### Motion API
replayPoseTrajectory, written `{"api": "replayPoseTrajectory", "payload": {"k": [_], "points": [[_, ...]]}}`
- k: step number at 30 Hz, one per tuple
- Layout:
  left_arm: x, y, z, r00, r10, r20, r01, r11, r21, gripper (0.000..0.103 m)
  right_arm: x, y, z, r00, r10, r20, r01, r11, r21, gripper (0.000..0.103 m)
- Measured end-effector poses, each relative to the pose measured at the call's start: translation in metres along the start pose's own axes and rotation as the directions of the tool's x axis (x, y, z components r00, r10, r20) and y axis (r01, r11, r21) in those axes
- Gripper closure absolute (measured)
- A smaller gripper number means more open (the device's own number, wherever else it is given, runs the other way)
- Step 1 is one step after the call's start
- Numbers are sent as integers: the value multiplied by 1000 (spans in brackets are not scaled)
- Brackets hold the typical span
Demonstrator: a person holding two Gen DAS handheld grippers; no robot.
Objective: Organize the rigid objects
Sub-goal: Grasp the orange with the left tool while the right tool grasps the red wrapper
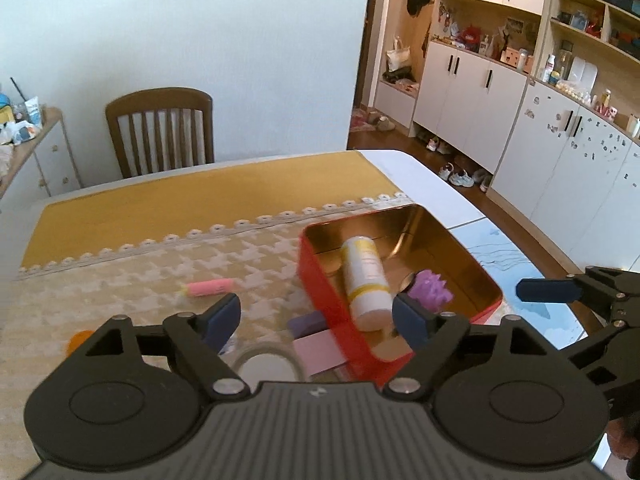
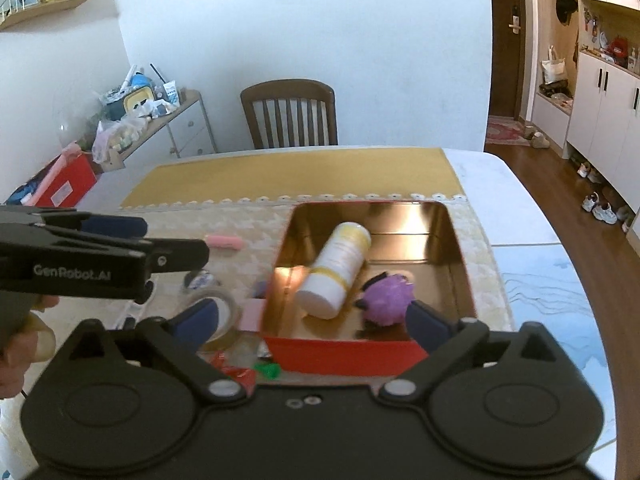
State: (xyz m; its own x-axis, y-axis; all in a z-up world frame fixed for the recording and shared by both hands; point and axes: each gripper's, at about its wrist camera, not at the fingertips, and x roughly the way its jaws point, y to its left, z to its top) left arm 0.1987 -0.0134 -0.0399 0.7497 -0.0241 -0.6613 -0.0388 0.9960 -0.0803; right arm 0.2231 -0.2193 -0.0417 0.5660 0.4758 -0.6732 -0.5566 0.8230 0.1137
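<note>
Left tool (image 1: 316, 316) & right tool (image 2: 316, 318) both spread wide, nothing between the pads, hanging over the near end of the red tin (image 2: 344, 350). Inside it lie a white bottle (image 2: 338, 268) w/ yellow bands & a purple toy (image 2: 386, 298) (spiky). Pink stick (image 1: 210, 289), tape roll (image 2: 218, 320) sit on the bench (image 1: 160, 208), left of the tin.

Table (image 2: 472, 160), white top, covered by a yellow cloth (image 2: 280, 176) and a patterned cream cloth (image 1: 132, 276) with a lace edge. On the cloth: open red tin (image 2: 344, 350); pink stick (image 2: 224, 241) well to its left; tape roll (image 2: 224, 320), pink card (image 1: 316, 350) and purple block (image 1: 308, 322) beside the tin's left wall; small red and green bits (image 2: 268, 370) by its near wall.
</note>
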Motion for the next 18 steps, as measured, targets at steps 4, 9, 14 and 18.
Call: {"api": "replayPoseTrajectory", "payload": {"k": [4, 9, 14, 18], "points": [[-12, 20, -10, 1000, 2, -2, -2, 1000, -18, 20, -4, 19, -5, 1000, 3, 10, -3, 1000, 11, 0], [-25, 44, -19, 1000, 16, 14, -16, 1000, -22, 20, -5, 39, -10, 1000, 3, 12, -3, 1000, 14, 0], [-37, 79, -27, 999, 34, 28, -33, 999, -41, 16, -4, 58, -16, 1000, -8, 11, 8, 1000, 10, 0], [-41, 111, -34, 997, 69, 38, -67, 996, -64, 16, 2, 71, -21, 1000, -20, 0, 20, 1000, 20, 0]]}}
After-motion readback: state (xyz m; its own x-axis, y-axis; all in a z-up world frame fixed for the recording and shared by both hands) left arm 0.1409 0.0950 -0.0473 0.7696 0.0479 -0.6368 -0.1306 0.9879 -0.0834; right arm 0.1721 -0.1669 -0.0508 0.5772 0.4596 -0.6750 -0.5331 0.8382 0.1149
